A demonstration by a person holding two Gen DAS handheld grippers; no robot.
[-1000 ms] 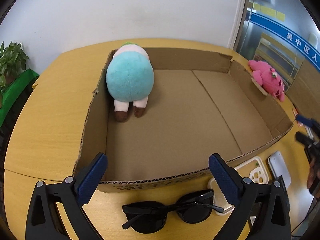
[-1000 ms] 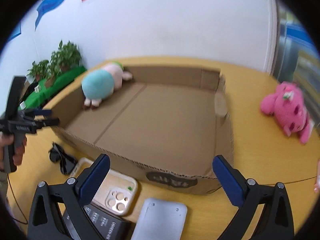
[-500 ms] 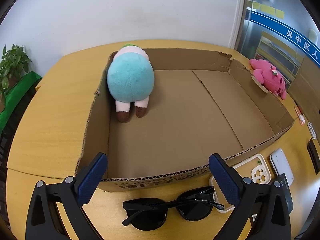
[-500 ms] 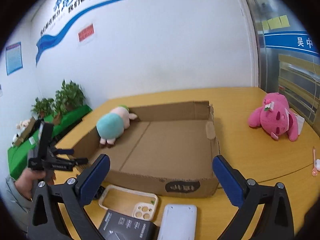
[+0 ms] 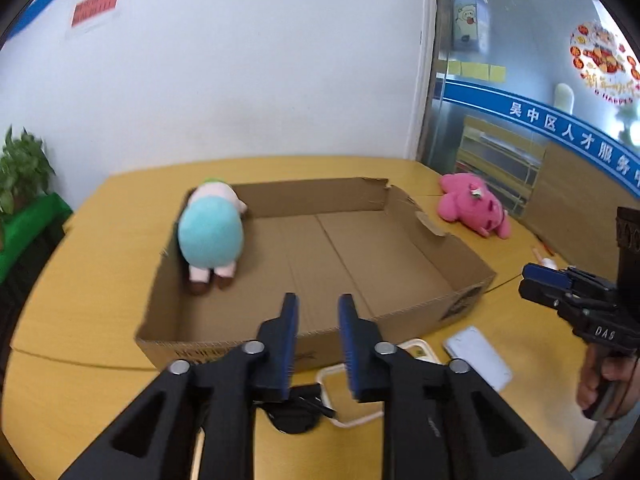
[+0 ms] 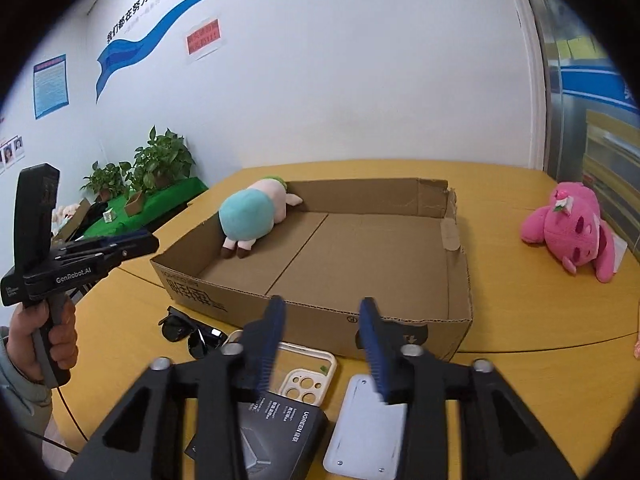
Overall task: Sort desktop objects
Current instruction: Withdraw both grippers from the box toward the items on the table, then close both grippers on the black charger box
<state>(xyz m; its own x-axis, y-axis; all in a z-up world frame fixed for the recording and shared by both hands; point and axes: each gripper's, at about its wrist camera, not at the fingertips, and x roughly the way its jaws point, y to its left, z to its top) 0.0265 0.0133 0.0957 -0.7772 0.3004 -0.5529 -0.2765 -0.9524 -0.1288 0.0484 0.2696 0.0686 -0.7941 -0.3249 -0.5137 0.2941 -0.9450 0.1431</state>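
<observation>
An open cardboard box [image 5: 404, 316] lies on the yellow table with a teal plush [image 5: 210, 236] in its far left corner. A pink plush [image 5: 472, 208] lies on the table right of the box. In front of the box are black sunglasses [image 5: 296, 412], a white phone case [image 5: 416, 346] and a white flat device [image 5: 478, 356]. My left gripper [image 5: 318, 304] hovers over the box's front wall, its jaws closing on nothing. My right gripper [image 6: 322, 308] hangs above the phone case [image 6: 304, 384] and a black carton [image 6: 280, 428], jaws also closing with nothing between them.
Potted plants [image 6: 160, 160] stand on a green stand left of the table. A person's hand [image 6: 52, 340] holds the left gripper's handle. A glass partition [image 5: 520, 140] rises behind the table's right side. A small pink item [image 5: 546, 258] lies near the pink plush.
Both grippers' jaws have narrowed from wide open. Both views have pulled up and back from the table, so more wall shows, and the right gripper has come into the left wrist view.
</observation>
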